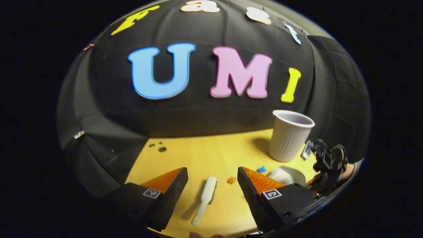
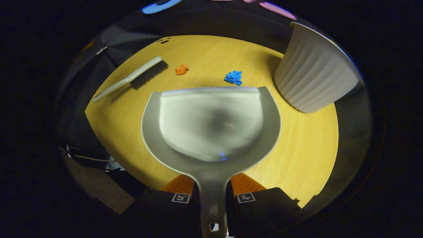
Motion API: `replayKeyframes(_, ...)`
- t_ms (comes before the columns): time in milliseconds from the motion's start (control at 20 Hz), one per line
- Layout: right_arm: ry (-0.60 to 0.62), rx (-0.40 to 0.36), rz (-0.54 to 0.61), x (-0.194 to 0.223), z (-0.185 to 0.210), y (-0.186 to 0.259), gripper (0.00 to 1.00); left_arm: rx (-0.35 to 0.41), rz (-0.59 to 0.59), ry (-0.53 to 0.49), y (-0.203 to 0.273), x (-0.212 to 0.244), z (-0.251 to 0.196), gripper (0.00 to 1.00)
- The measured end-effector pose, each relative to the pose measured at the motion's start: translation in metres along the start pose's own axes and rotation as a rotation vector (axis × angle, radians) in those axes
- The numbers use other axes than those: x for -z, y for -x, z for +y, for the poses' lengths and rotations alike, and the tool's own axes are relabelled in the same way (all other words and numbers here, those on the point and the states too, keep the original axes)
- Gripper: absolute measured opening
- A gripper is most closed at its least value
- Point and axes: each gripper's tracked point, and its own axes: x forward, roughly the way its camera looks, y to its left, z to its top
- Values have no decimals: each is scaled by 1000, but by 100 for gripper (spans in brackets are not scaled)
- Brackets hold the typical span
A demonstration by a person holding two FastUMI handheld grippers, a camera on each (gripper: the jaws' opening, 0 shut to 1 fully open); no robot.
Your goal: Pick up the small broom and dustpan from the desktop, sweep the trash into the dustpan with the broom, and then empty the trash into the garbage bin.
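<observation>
You have one broom (image 2: 132, 78), one dustpan (image 2: 211, 127), one bin (image 2: 314, 76), and two scraps: orange (image 2: 181, 69), blue (image 2: 234, 77).

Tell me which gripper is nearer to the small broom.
Left. The left gripper hangs open with the small broom lying between its fingers. The right gripper holds the dustpan, across the table from the broom.

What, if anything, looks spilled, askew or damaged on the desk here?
Nothing stands out. The two crumpled scraps, orange and blue, are the trash to sweep. The broom lies flat, the bin stands upright, and the dustpan sits level in the right gripper.
</observation>
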Motion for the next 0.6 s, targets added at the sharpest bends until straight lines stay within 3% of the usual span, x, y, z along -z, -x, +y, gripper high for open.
replayKeyframes(100,18,10,-18,-1,-7,11,40,10,93,-32,-13,28,6,95)
replayKeyframes(200,18,6,-47,-4,-10,18,32,25,189,-58,-27,56,11,96)
replayKeyframes(350,19,2,-71,-5,-15,24,36,54,343,-89,-49,99,16,95)
replayKeyframes(450,17,7,-66,-2,-17,27,40,57,419,-76,-65,123,21,93)
replayKeyframes(600,12,12,-51,3,-19,30,36,57,539,-41,-81,157,28,93)
